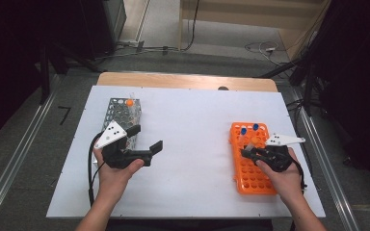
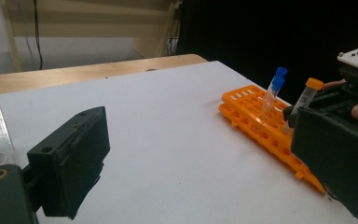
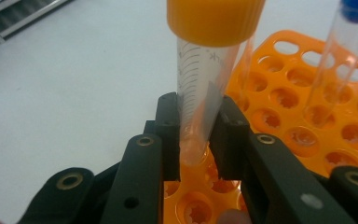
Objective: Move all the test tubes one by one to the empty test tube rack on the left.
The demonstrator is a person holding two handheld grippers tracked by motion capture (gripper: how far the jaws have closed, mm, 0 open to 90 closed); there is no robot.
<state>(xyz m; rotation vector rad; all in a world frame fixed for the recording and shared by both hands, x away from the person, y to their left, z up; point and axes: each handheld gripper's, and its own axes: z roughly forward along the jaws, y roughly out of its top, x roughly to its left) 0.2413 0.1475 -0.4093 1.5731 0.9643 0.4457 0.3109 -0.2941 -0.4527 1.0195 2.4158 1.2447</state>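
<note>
metal rack (image 1: 120, 115) left | plastic rack (image 1: 251, 166) right | tubes (image 1: 249, 130) in plastic rack

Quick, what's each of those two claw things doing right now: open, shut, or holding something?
Left gripper: open, holding nothing, above the white table.
Right gripper: shut on the orange-capped tube, over the orange rack.

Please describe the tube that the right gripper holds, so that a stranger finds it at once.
Look at the orange rack on the right of the white table. Over its near-left holes, the right gripper clamps a clear tube. Its cap is orange; the two tubes standing behind have blue caps.
</note>
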